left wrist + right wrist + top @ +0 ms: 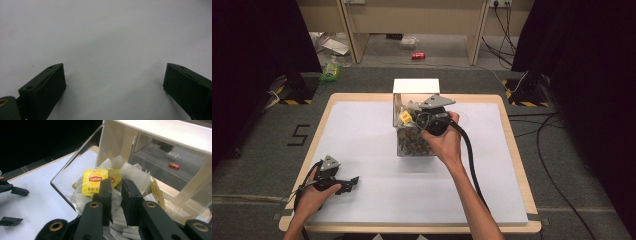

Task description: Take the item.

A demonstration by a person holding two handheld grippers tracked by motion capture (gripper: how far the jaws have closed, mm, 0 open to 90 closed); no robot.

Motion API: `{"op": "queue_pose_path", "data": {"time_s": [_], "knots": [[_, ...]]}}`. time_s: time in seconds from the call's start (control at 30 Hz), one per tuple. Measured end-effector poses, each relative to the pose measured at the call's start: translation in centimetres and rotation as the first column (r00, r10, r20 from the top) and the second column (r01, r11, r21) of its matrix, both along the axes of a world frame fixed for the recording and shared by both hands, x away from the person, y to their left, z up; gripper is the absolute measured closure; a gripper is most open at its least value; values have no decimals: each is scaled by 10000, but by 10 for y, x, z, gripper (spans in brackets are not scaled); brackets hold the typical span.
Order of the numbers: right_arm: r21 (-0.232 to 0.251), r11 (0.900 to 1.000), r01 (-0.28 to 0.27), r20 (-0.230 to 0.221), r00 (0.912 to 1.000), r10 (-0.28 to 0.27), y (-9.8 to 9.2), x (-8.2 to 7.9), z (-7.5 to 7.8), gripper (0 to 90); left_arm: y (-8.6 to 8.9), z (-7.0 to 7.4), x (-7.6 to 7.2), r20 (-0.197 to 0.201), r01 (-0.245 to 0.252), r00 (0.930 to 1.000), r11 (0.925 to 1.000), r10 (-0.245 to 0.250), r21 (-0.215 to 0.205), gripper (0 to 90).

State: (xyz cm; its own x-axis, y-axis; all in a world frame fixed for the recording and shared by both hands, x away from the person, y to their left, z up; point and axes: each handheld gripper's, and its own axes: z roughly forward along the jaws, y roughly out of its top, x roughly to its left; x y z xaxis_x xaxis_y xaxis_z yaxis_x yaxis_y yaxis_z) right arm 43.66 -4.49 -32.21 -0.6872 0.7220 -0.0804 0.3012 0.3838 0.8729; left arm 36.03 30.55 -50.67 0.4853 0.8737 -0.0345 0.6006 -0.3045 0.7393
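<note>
High view: your right gripper [414, 116] is up at the clear acrylic box [414, 142] mid-table, nose pointed into the open top. Yellow tea bag tag [405, 117] shows right at the tip, w/ the pile of tea bags [412, 141] below it inside the box. Your left gripper [348, 183] sits low at the near-left of the white mat [377, 200], well apart from the box, idle. No tea bag lies on the mat, so nothing's been taken out as far as can be seen.

Left gripper view: jaws spread wide, nothing betw. them, just bare white mat [107, 37] beneath. This hand has no part in the work at this point.

Right gripper view: jaws nearly together, narrow gap left, tips down among the tea bags [130, 173] in the box. Lipton tag [94, 181] sits just beside the left jaw, touching or nearly so. Looks like paper is pinched betw. the jaws, but can't confirm a real hold; the contact spot is hidden by the jaws themselves. Box wall [75, 162] is clear and close on the left.

Progress, as a judgement: early. You're at the pick step, gripper in the box, bag not lifted clear. Left to do: secure the pinch, draw one bag out w/o dragging neighbours, set it down on the mat.
</note>
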Motion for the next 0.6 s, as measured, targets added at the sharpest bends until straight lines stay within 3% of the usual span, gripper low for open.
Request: {"op": "queue_pose_path", "data": {"time_s": [0.13, 0.6], "knots": [[-11, 10000, -75, 234, 9997, 75, -2, -1, 1, 897, 0, 0, 0, -8, 12, 10000, 10000, -12, 12, 34], [-15, 10000, -67, 792, 9968, 68, -6, -5, 13, 900, 0, 0, 0, -13, 11, 10000, 10000, -11, 25, 34]]}}
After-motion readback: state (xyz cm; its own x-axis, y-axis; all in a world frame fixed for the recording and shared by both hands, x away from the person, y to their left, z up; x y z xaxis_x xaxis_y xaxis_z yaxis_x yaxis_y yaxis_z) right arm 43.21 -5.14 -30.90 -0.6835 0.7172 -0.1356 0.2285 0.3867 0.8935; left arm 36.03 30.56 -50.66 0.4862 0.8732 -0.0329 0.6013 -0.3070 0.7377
